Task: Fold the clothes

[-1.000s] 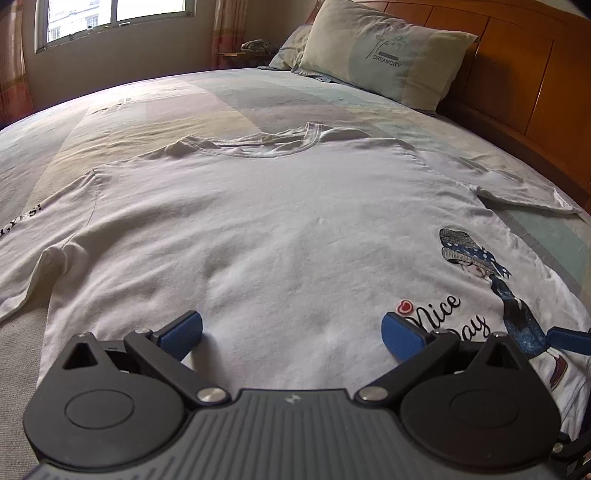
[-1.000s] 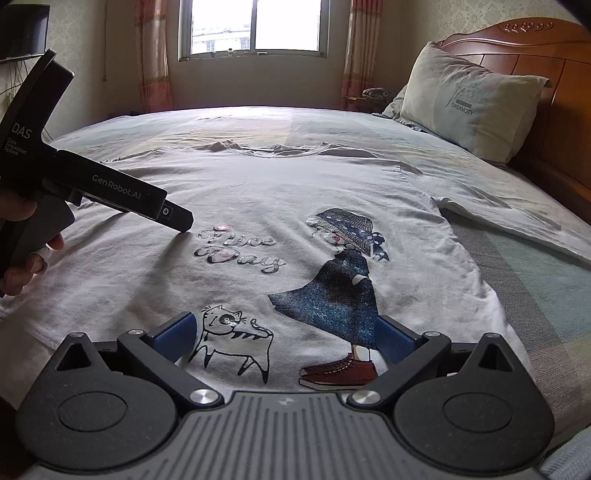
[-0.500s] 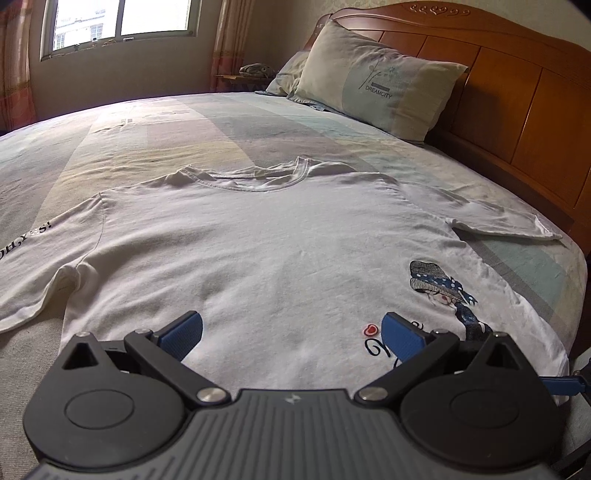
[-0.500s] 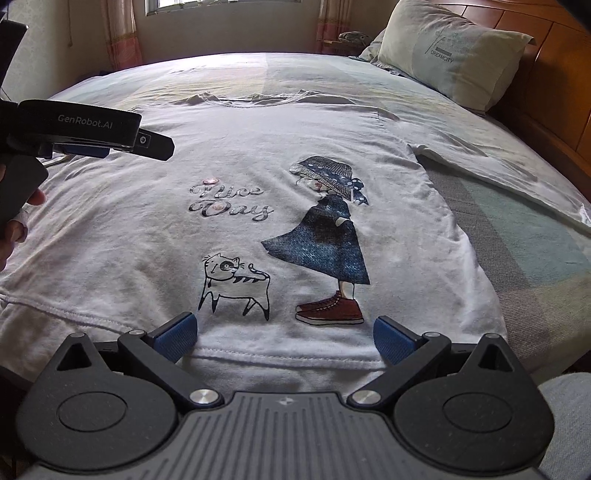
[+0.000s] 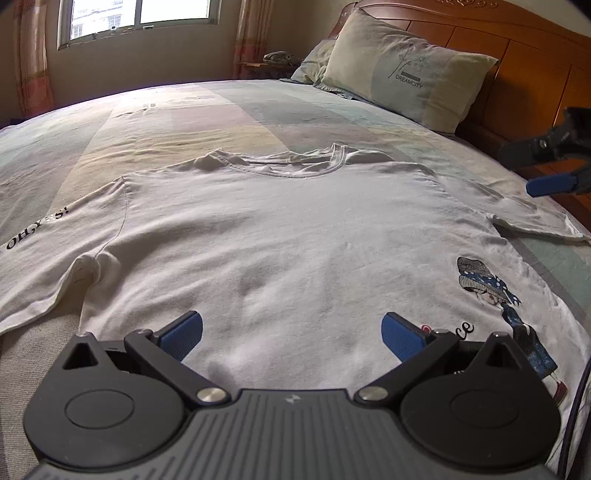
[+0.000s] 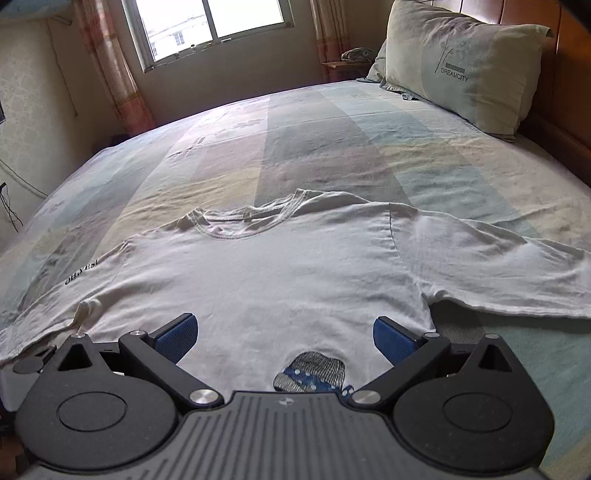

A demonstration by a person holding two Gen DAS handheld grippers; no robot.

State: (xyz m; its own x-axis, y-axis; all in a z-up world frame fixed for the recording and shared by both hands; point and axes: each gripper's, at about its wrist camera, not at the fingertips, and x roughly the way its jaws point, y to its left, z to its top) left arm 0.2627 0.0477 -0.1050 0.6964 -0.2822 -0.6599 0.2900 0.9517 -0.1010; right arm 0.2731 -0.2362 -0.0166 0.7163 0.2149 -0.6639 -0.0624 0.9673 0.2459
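A white T-shirt [image 5: 288, 229] lies spread flat, front up, on the bed, collar toward the far side. It carries a printed girl figure [image 5: 491, 291] and black lettering on one sleeve [image 5: 37, 232]. My left gripper [image 5: 291, 334] hovers open over the shirt's lower body, nothing between its blue pads. My right gripper [image 6: 282, 334] is open too, above the shirt's [image 6: 277, 273] chest near the right sleeve [image 6: 491, 273]. In the left wrist view the right gripper [image 5: 546, 162] shows at the right edge, above that sleeve.
The bed is covered by a pastel patchwork sheet [image 6: 295, 147]. A pillow [image 5: 410, 77] leans on the wooden headboard [image 5: 535, 62] at the right. A window [image 6: 210, 26] with curtains is on the far wall, and a small bedside stand [image 5: 266, 64] holds an object.
The right gripper has lifted and moved from the shirt's hem up toward its chest and right sleeve. The left gripper shifted slightly over the lower body. Both stayed open.
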